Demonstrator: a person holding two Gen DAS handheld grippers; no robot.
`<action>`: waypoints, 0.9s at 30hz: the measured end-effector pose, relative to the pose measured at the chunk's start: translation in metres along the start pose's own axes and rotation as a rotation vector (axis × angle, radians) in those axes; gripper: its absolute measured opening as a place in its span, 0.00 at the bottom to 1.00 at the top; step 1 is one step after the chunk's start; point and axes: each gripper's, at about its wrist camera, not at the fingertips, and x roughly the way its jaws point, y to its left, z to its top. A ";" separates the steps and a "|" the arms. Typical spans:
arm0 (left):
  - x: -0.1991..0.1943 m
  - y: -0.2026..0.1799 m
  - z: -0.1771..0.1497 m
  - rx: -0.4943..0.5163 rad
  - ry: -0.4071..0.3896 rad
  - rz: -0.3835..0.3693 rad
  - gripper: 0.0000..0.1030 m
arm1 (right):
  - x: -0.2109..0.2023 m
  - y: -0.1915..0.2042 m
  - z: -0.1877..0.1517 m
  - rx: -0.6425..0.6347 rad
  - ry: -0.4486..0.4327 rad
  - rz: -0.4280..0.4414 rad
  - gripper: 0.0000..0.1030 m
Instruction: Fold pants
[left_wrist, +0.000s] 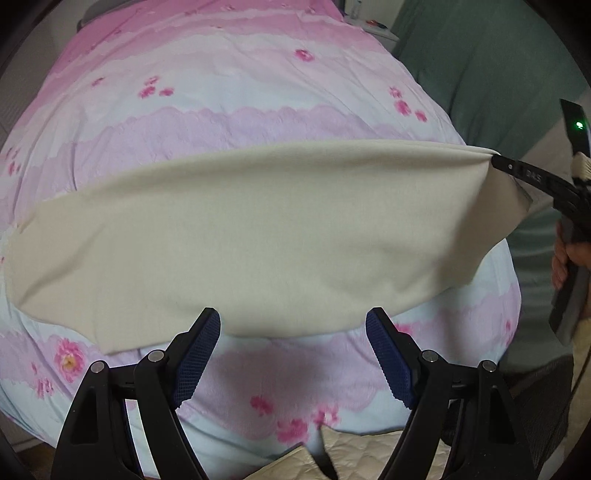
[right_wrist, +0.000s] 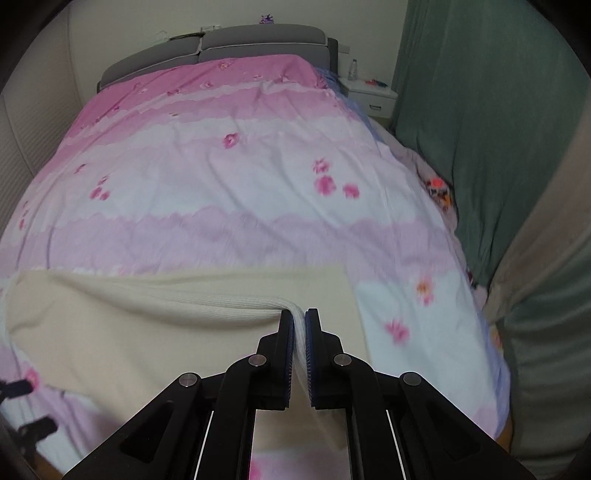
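Beige pants (left_wrist: 236, 240) lie stretched across the pink floral duvet (left_wrist: 207, 122). Their right end is lifted off the bed. My right gripper (right_wrist: 300, 314) is shut on the ribbed edge of the pants (right_wrist: 177, 299), pinching a fold of it between the pads. In the left wrist view the right gripper (left_wrist: 496, 159) comes in from the right edge, clamped on the raised corner, with a person's hand (left_wrist: 565, 258) on its handle. My left gripper (left_wrist: 293, 317) hovers open above the near edge of the pants, with nothing between its blue pads (left_wrist: 199, 354).
The bed has a grey headboard (right_wrist: 258, 40) at the far end. A white nightstand (right_wrist: 369, 94) with a bottle stands at the back right. A green curtain (right_wrist: 480, 129) hangs along the right side. A quilted cream mat (left_wrist: 362, 454) lies below the bed's near edge.
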 end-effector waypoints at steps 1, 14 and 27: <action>0.002 0.000 0.006 -0.014 -0.003 0.011 0.79 | 0.006 -0.003 0.011 0.006 0.000 -0.008 0.06; 0.029 -0.020 0.044 -0.077 0.010 0.110 0.79 | 0.139 -0.031 0.044 -0.011 0.194 -0.023 0.04; 0.025 -0.020 0.033 -0.147 -0.009 0.141 0.79 | 0.177 -0.013 0.048 -0.114 0.245 -0.209 0.47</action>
